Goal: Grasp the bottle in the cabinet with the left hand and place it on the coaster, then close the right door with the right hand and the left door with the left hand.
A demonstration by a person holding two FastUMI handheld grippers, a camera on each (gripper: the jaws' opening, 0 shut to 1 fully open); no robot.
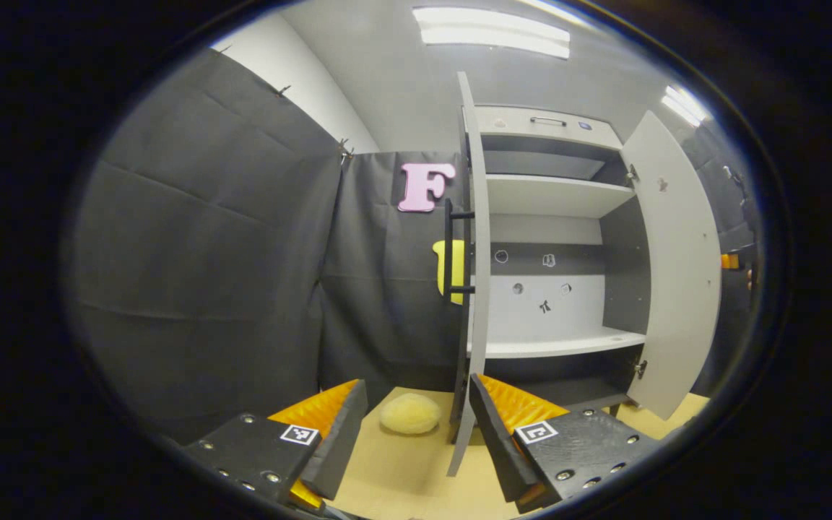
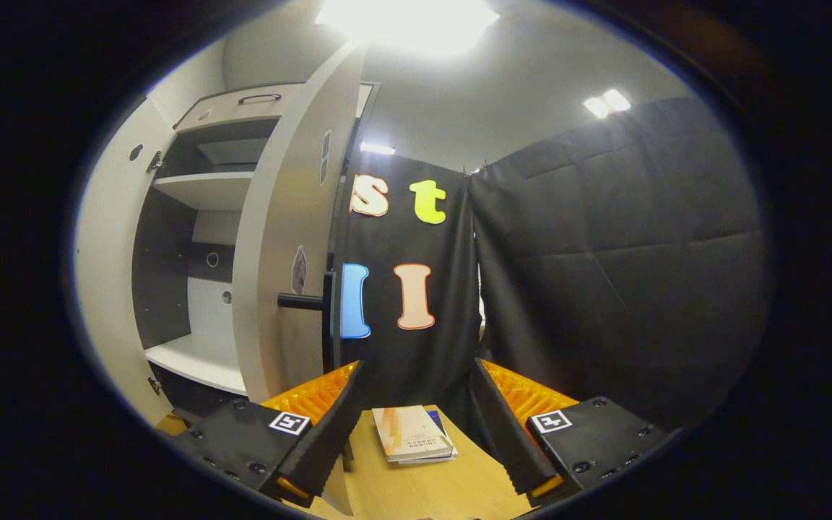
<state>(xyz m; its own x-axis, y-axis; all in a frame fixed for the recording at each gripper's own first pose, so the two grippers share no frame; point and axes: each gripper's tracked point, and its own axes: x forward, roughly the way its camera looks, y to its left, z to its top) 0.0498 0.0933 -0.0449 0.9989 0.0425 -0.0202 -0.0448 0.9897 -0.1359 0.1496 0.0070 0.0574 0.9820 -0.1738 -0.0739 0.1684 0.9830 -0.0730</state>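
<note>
Grey cabinet [image 1: 553,238] stands on the wooden worktop [image 1: 401,469] with both doors swung open. In the left gripper view, the left door [image 1: 475,274] is seen edge-on, its black handle [image 1: 451,249] facing outward, and the right door [image 1: 672,267] hangs wide at the cabinet's far side. The shelves inside look bare; I cannot tell where the bottle is. A pale round coaster [image 1: 409,413] lies on the worktop just beside the left door's foot. The left gripper [image 1: 416,426] hovers in front of it, jaws wide, holding nothing. In the right gripper view, the right gripper [image 2: 416,422] sits beside the right door [image 2: 289,238], near its handle [image 2: 315,300], jaws wide and empty. Books [image 2: 412,433] lie on the worktop beyond them.
</note>
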